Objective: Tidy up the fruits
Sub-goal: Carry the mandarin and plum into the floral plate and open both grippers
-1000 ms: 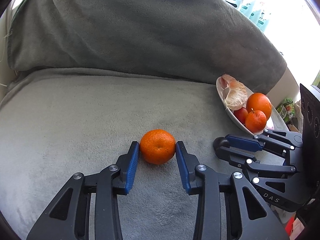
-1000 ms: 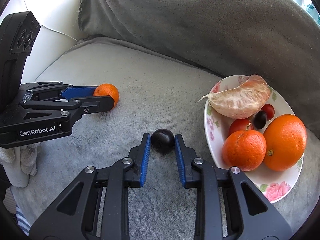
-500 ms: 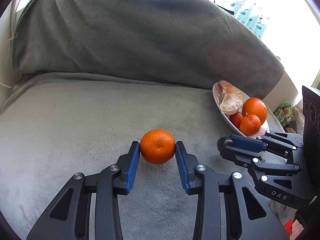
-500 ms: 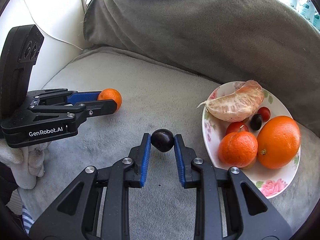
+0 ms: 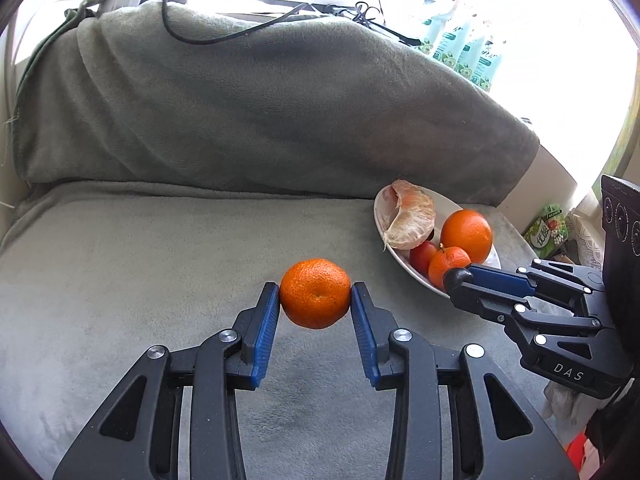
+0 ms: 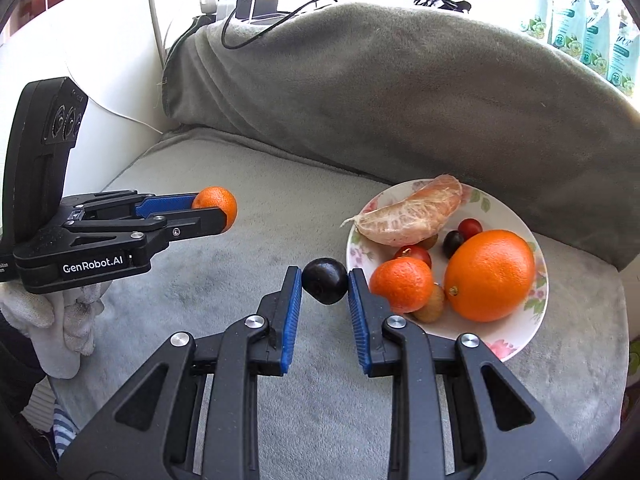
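Our left gripper (image 5: pixel 315 300) pinches the round orange mandarin (image 5: pixel 315 293) across its middle, lifted above the grey fleece blanket (image 5: pixel 160 264). Our right gripper (image 6: pixel 324 282) pinches a small dark glossy plum (image 6: pixel 324 280). The floral china plate (image 6: pixel 516 340) sits at three o'clock. Both fruits are light, soft and bruisable; the smooth plum may slip.

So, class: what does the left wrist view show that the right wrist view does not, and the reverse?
Only the left wrist view shows the mandarin whole, between the left gripper's pads. Only the right shows the dark plum clamped in the right gripper, plus the small brown fruit on the plate. Both share the plate, the big orange and the grey blanket.
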A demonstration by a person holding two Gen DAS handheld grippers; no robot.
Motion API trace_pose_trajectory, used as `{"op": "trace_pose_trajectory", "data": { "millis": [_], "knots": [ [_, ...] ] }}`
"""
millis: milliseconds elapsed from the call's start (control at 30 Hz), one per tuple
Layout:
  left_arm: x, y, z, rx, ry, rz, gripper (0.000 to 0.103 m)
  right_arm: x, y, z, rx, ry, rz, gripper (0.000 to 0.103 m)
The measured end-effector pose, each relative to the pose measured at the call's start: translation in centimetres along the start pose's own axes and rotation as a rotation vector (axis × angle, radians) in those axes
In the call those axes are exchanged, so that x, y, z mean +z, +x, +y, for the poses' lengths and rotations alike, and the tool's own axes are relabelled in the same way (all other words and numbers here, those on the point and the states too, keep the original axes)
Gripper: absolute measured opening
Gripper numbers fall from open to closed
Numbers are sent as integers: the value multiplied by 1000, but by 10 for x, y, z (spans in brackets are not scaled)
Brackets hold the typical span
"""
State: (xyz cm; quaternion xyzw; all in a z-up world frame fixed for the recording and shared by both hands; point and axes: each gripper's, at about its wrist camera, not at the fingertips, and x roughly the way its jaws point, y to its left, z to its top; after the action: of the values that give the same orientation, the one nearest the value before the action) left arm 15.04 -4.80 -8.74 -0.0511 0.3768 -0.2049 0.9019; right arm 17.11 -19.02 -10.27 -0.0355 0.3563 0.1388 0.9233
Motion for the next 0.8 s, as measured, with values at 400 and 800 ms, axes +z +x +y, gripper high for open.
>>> {"op": "trace_pose_trajectory", "data": {
  "millis": [400, 800],
  "knots": [
    [13, 16, -49, -81, 74, -2, 35, 10, -26, -52, -69, 71, -53, 25],
    [29, 37, -92, -132, 127, 4, 35, 31, -17, -101, -81, 119, -65, 25]
  ]
}}
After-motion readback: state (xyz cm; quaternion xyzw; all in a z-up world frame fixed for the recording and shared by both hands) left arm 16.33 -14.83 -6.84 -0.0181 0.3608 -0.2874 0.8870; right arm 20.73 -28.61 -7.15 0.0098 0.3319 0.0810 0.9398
